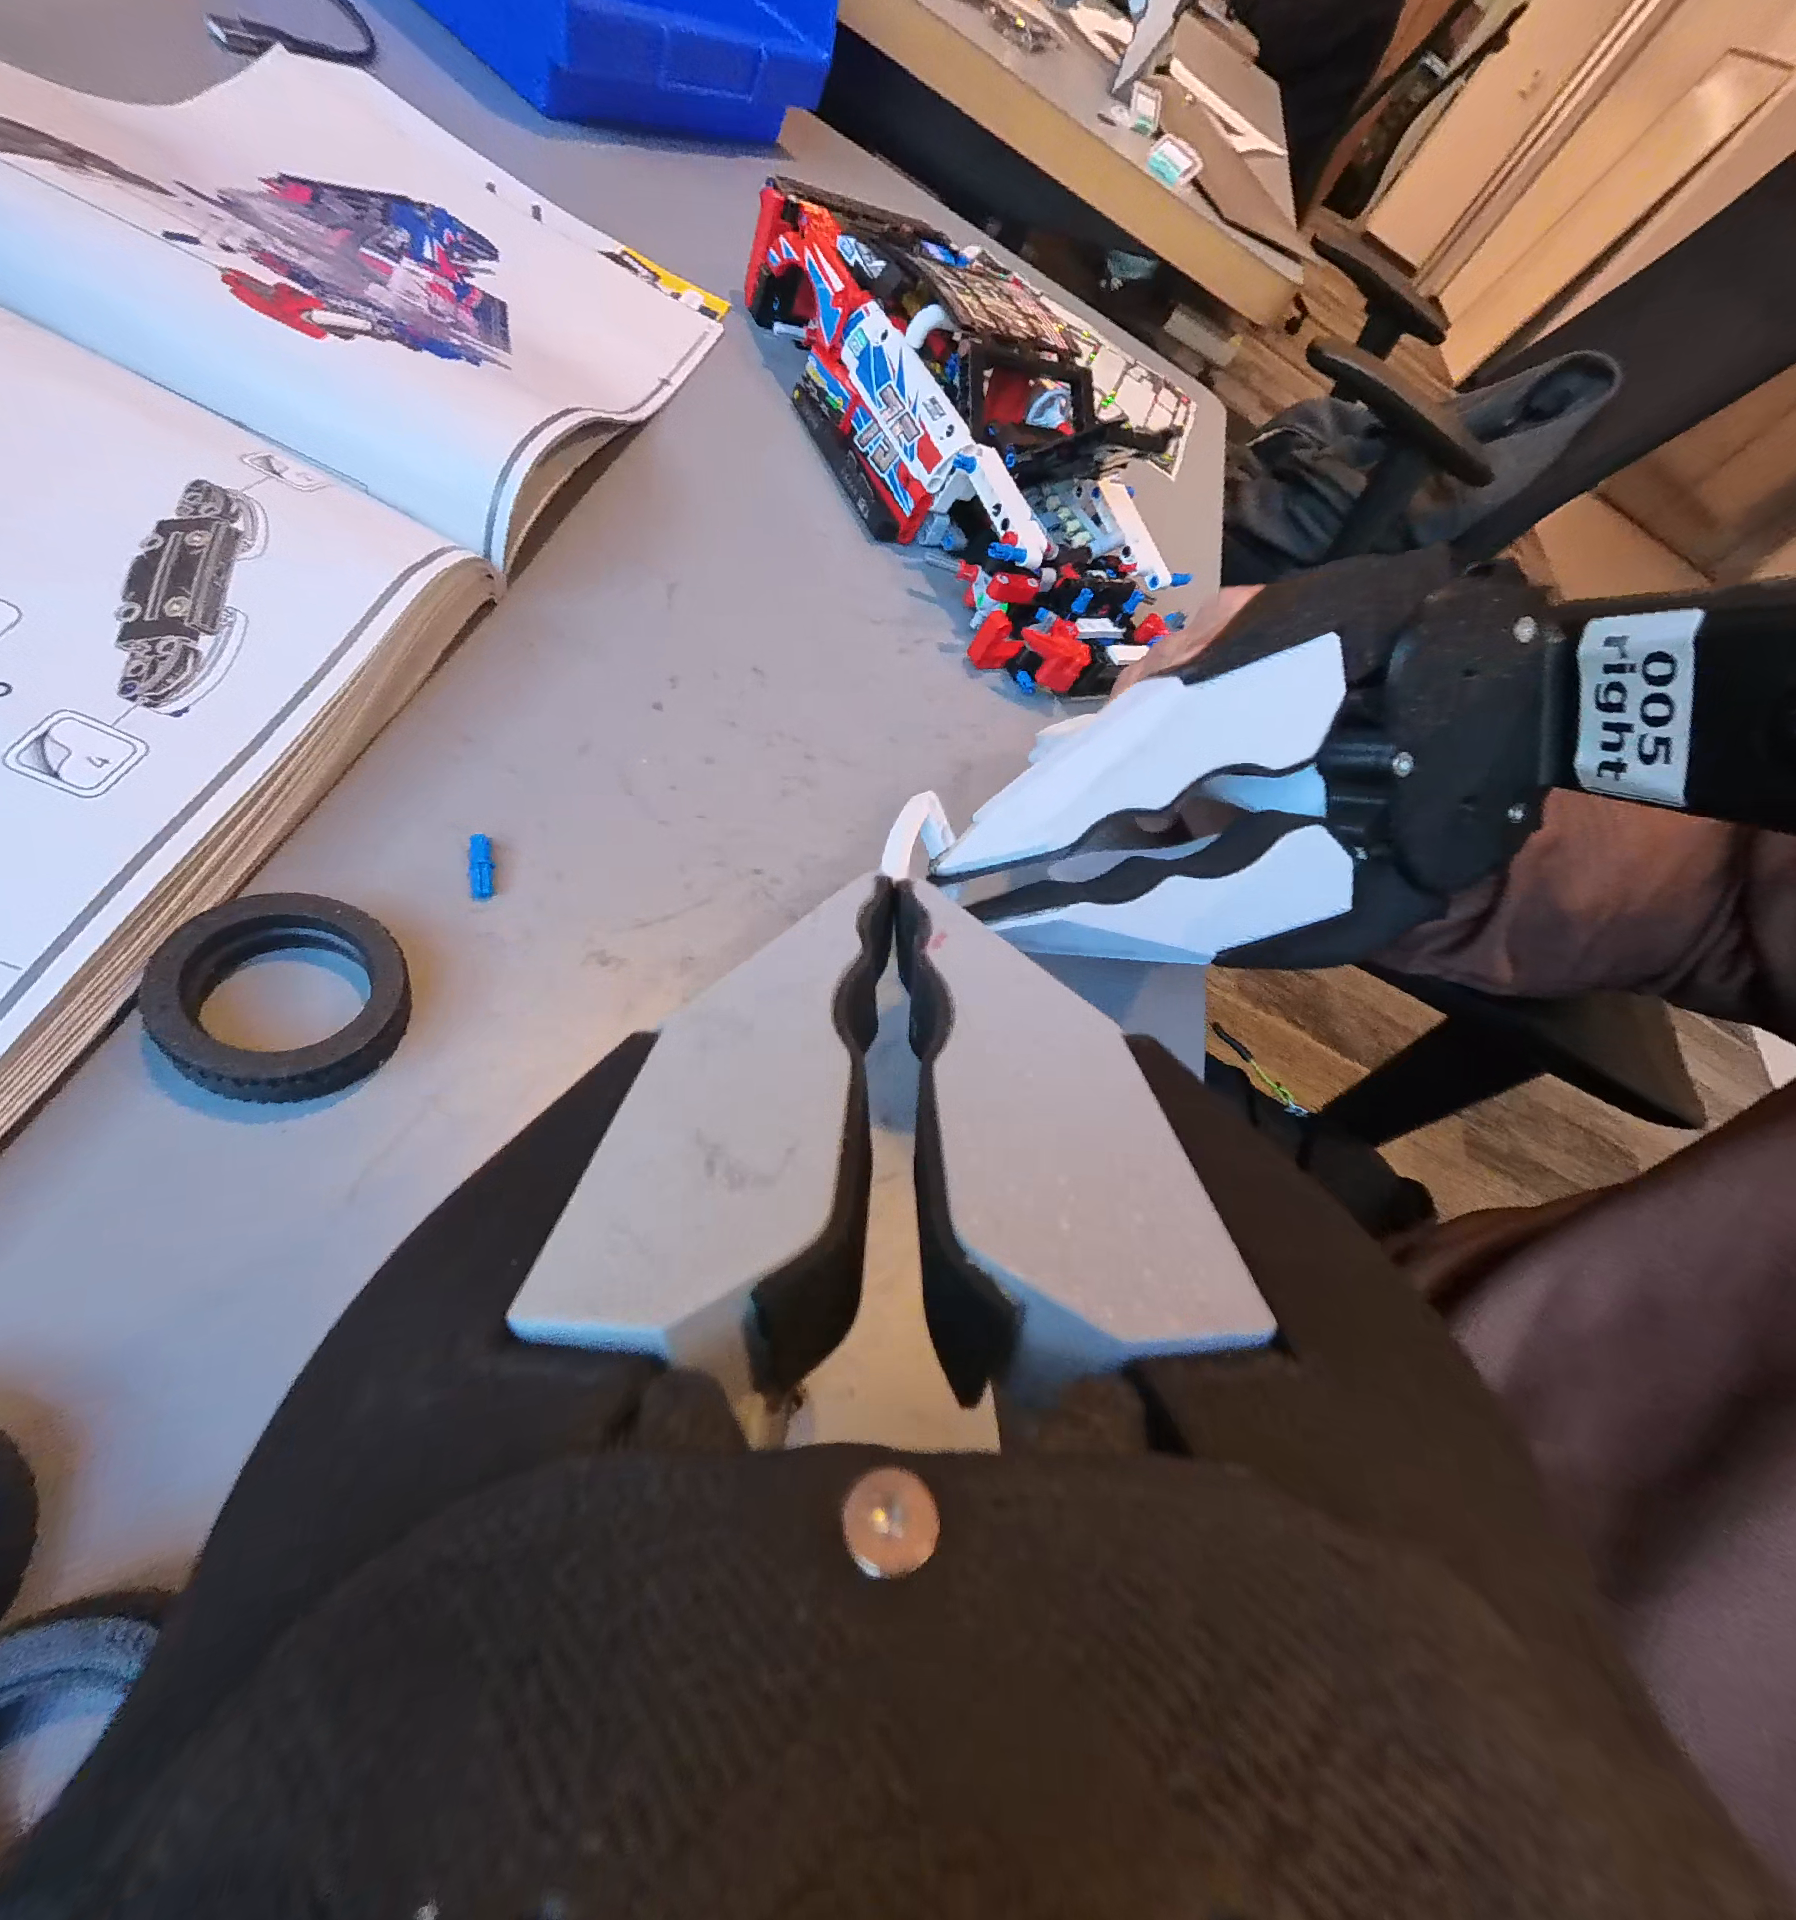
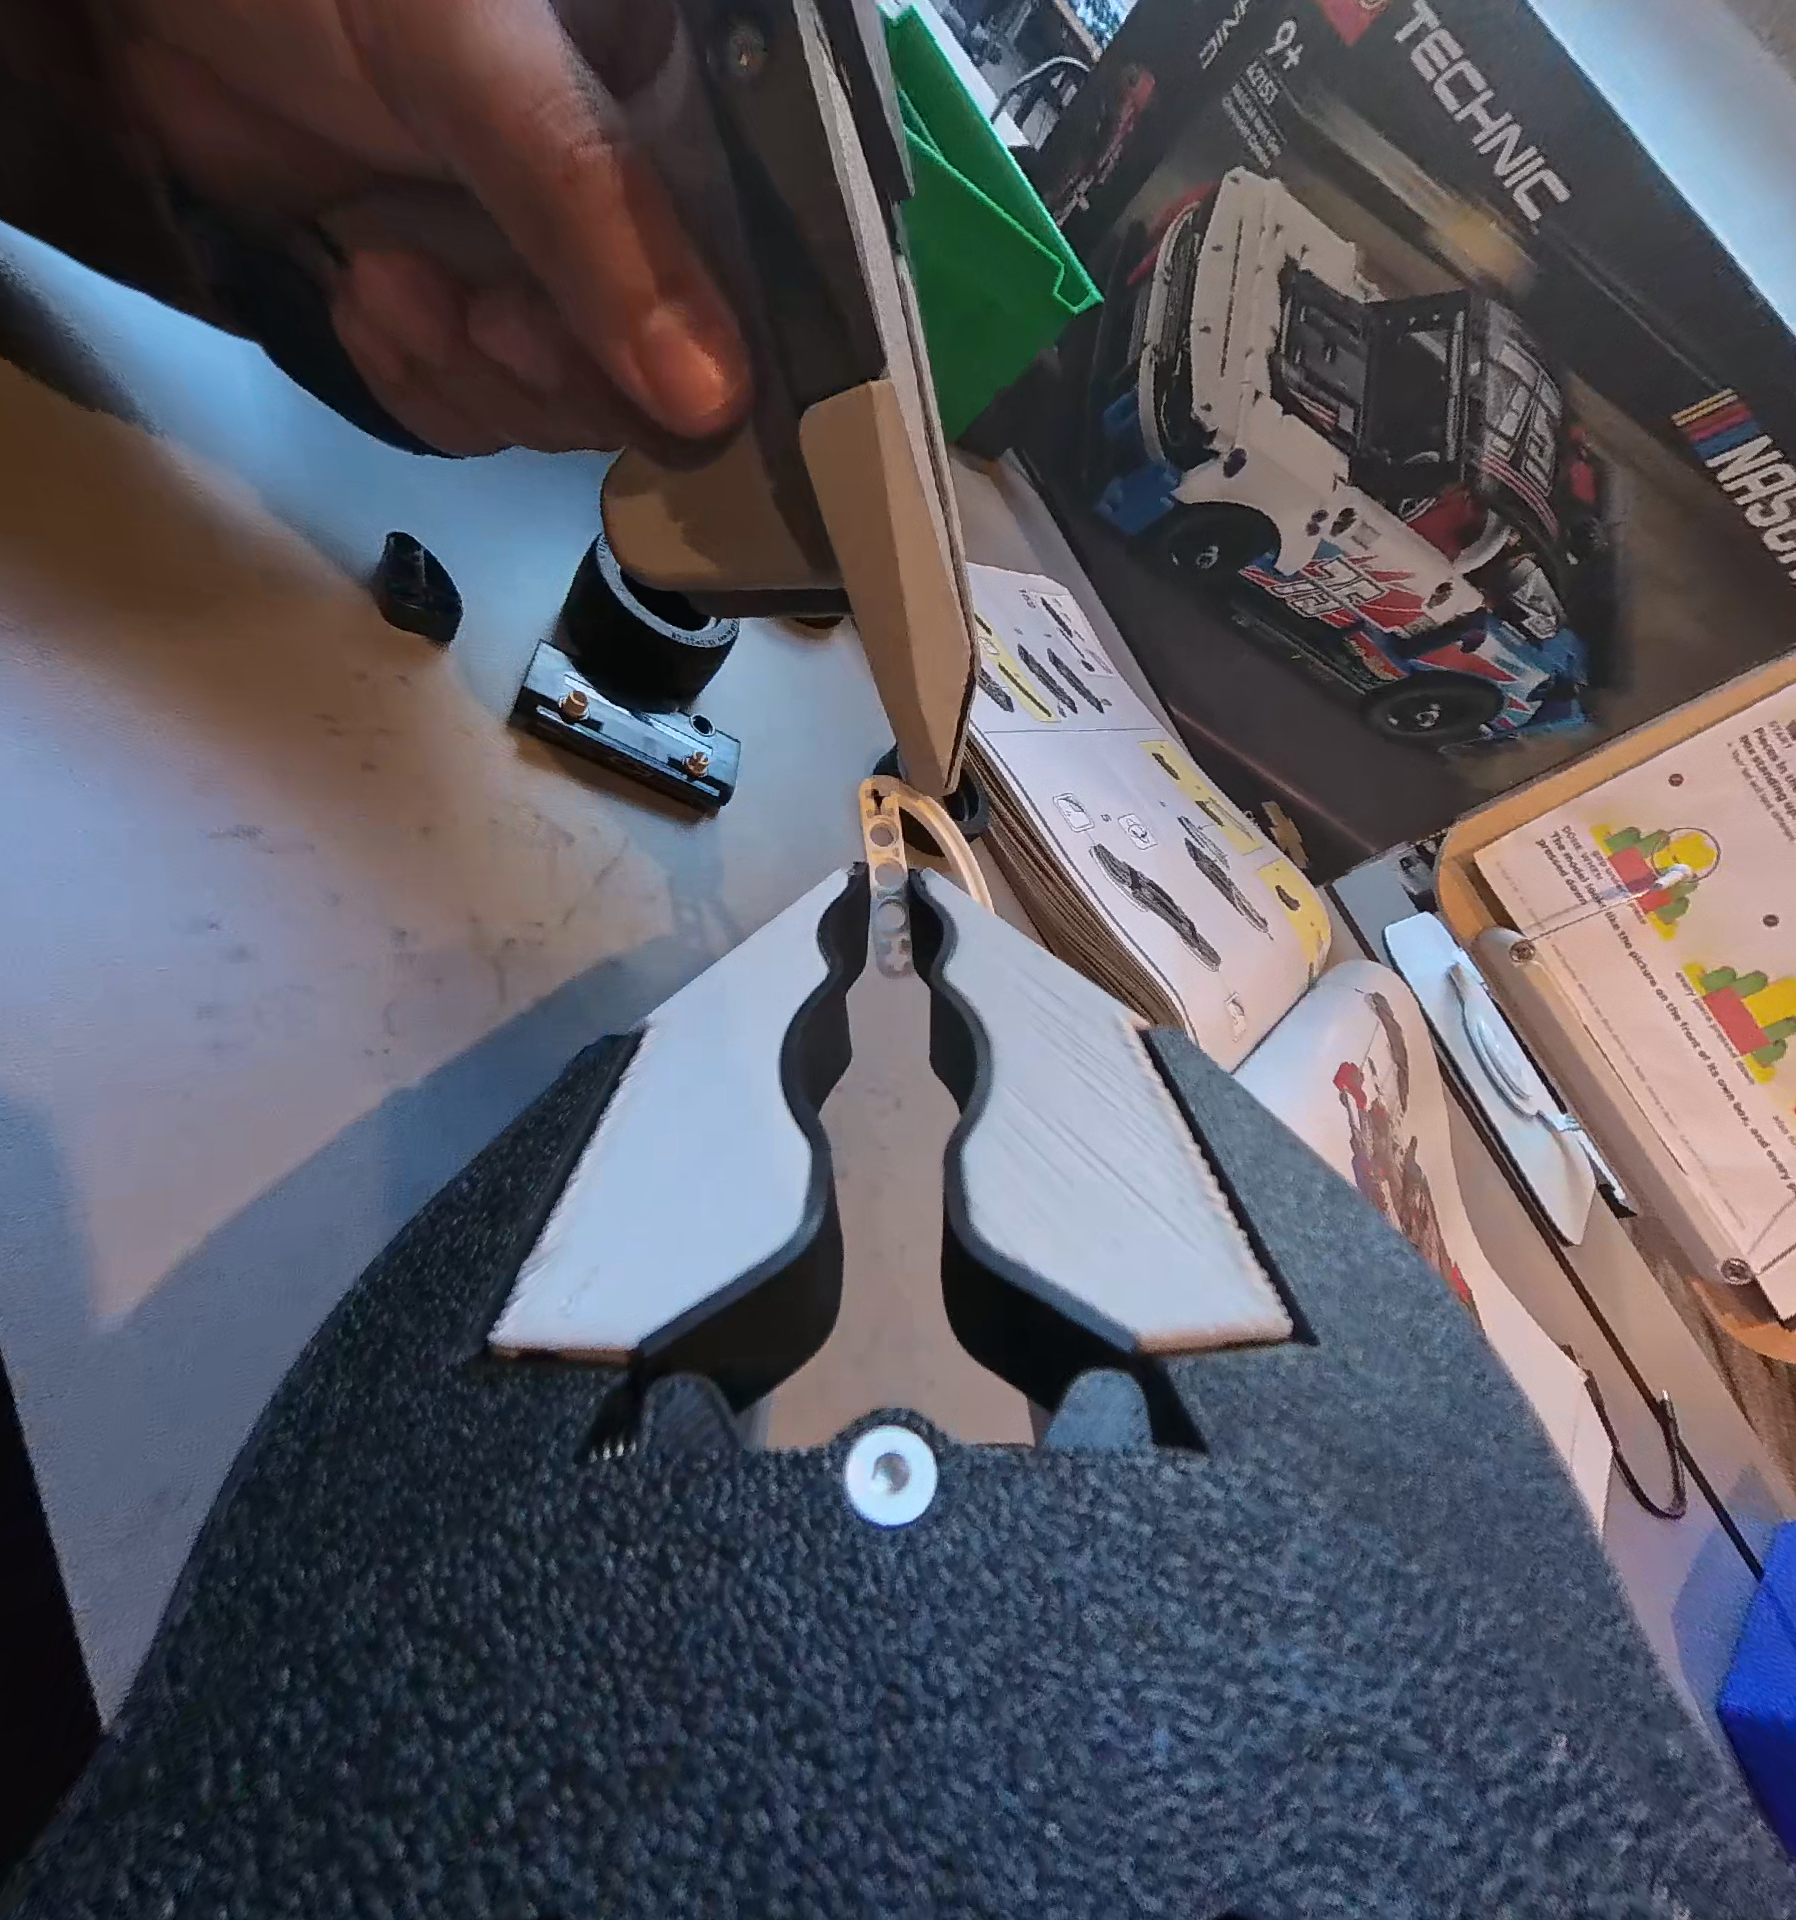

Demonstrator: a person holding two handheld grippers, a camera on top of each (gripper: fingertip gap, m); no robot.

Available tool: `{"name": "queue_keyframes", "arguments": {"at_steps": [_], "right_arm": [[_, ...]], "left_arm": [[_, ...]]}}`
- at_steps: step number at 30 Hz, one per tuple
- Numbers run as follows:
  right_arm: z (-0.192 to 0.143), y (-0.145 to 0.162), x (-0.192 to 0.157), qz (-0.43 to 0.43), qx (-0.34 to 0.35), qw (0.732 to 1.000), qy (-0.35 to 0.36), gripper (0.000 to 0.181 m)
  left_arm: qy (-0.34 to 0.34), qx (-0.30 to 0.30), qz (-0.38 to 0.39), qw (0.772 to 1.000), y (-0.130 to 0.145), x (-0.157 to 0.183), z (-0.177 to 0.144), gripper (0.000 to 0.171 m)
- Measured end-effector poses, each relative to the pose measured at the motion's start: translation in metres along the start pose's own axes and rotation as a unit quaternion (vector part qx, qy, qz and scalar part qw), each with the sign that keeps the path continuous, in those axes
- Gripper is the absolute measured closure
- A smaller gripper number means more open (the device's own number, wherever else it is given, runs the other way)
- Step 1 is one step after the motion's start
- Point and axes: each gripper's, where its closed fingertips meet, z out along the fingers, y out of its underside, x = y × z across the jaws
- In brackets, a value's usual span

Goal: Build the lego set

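My right gripper (image 2: 889, 883) is shut on a thin white beam with holes (image 2: 886, 904). It also shows in the left wrist view (image 1: 951, 868), coming in from the right. My left gripper (image 1: 892, 891) is shut, its tips pinching one end of a white curved tube (image 1: 915, 826) that joins the beam. In the right wrist view the left gripper (image 2: 930, 769) comes down from above, with the tube (image 2: 951, 847) beside it. The part-built red, white and blue car (image 1: 935, 416) lies on the grey table (image 1: 665, 675) beyond both grippers.
An open instruction book (image 1: 198, 468) lies at the left, with a black tyre (image 1: 276, 1013) and a blue pin (image 1: 481, 865) near it. A blue bin (image 1: 665, 52) stands at the back. The set's box (image 2: 1445, 416), a green bin (image 2: 977, 260) and a black block (image 2: 634, 686) are close by. My two grippers' fingertips are within a few centimetres of each other. The blue pin (image 1: 481, 865) is about equally far from each gripper, around 11 cm.
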Motion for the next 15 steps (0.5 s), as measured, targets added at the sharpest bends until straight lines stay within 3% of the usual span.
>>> {"name": "queue_keyframes", "arguments": {"at_steps": [4,8,13,15], "right_arm": [[-0.003,-0.003,0.006,0.024,0.012,1.0,0.007,0.174],[-0.012,0.0,0.028,0.116,0.031,0.993,0.011,0.174],[-0.012,0.008,0.027,0.231,0.035,0.97,-0.064,0.16],[-0.012,0.012,0.028,0.229,0.031,0.971,-0.058,0.177]], "left_arm": [[-0.016,0.024,0.003,1.0,-0.006,-0.004,-0.006,0.171],[-0.017,0.034,-0.003,0.999,-0.009,-0.007,-0.012,0.171],[-0.006,0.043,-0.028,0.999,-0.008,-0.005,-0.013,0.171],[-0.006,0.04,-0.026,0.999,-0.006,-0.005,-0.011,0.171]]}}
